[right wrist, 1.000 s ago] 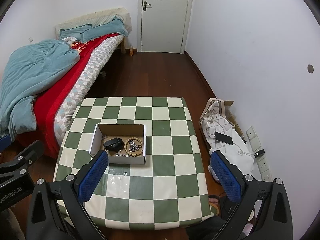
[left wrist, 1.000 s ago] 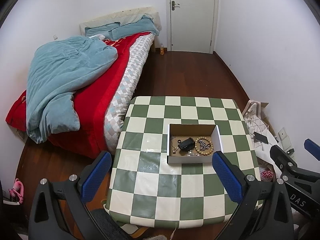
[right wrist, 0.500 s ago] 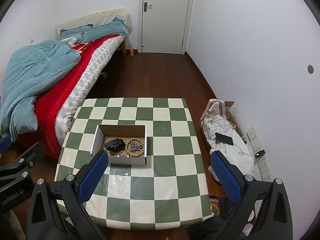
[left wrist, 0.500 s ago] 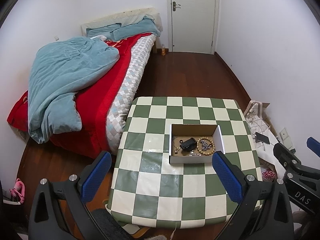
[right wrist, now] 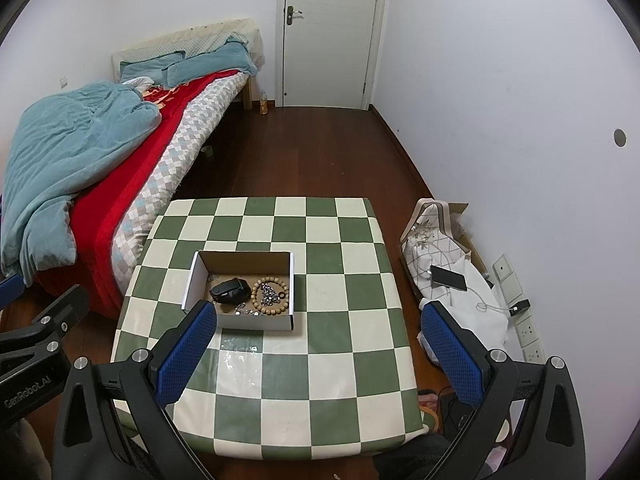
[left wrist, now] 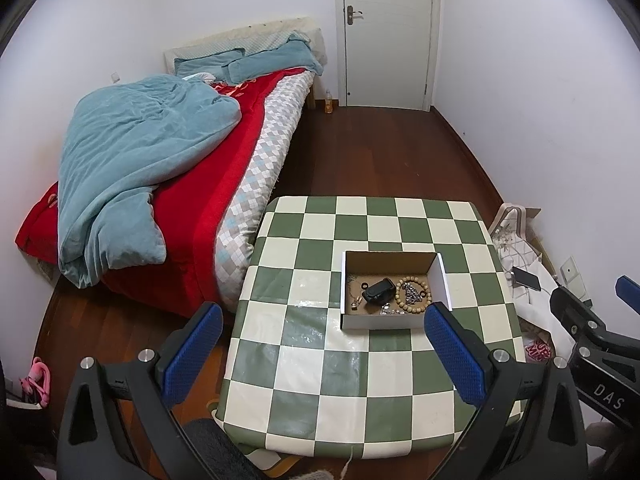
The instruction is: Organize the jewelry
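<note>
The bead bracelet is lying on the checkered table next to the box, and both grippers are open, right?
Not quite. The bead bracelet lies inside the box, beside a black item, as the right wrist view shows. Both the left gripper and right gripper are open.

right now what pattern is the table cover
A green and white checkerboard on the table cover, clearest in the right wrist view.

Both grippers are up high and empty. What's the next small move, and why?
Probably lower the left gripper toward the box. Both grippers are open, hold nothing and hang well above the table. All the jewelry lies in the box: the bead bracelet, a black item and small silver pieces. The box sits nearer the left gripper's centre than the right gripper's.
</note>
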Demonstrator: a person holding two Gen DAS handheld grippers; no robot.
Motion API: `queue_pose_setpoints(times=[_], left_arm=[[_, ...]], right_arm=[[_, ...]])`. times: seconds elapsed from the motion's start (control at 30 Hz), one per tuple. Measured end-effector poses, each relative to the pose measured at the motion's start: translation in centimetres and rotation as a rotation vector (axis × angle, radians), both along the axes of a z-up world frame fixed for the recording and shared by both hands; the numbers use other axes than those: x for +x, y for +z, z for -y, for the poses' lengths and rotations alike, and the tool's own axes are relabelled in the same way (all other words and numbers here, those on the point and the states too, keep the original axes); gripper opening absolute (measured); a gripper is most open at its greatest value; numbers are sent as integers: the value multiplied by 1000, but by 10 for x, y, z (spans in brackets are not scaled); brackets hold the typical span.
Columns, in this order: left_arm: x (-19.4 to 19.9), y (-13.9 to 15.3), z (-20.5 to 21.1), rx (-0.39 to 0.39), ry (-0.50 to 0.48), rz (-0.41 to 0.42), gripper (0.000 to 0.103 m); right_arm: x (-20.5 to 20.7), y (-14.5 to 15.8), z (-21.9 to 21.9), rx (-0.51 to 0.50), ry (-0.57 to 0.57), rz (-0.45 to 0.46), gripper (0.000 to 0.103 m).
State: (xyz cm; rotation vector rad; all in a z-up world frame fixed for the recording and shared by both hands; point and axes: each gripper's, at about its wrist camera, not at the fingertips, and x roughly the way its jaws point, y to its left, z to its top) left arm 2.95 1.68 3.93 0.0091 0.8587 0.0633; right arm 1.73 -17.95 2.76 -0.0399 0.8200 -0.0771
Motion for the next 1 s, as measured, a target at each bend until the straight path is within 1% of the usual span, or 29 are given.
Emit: queue_pose_setpoints(times=[0.4, 1.0], left_arm=[[0, 4, -1, 4, 2, 7, 103], [-2, 9, -3, 4, 5, 18, 103]], right_arm=[[0, 2, 0, 1, -1, 2, 103], [1, 14, 0, 0, 3, 17, 103]])
